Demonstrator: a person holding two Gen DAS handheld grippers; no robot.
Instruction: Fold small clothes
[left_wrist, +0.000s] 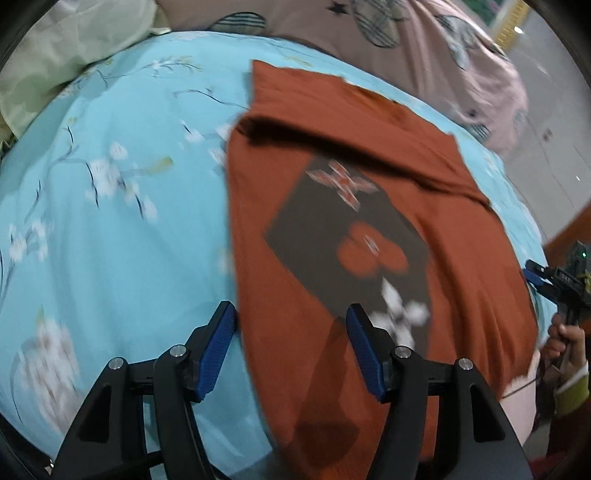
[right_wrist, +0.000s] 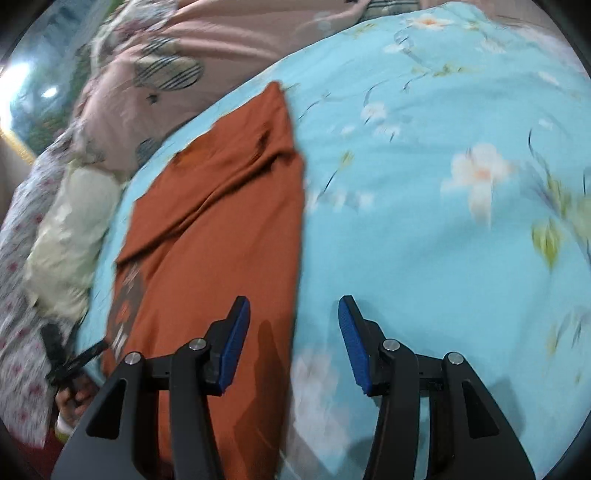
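Note:
A rust-orange T-shirt with a dark printed square lies on the light blue floral bedspread, its far part folded over in a band. My left gripper is open and empty, hovering over the shirt's near left edge. In the right wrist view the shirt lies long and narrow to the left. My right gripper is open and empty above the shirt's near right edge, one finger over the cloth, one over the bedspread. The right gripper also shows in the left wrist view.
A pink patterned quilt is bunched along the far side of the bed. A pale green pillow lies at the far left. In the right wrist view a cream pillow and floral fabric lie left of the shirt.

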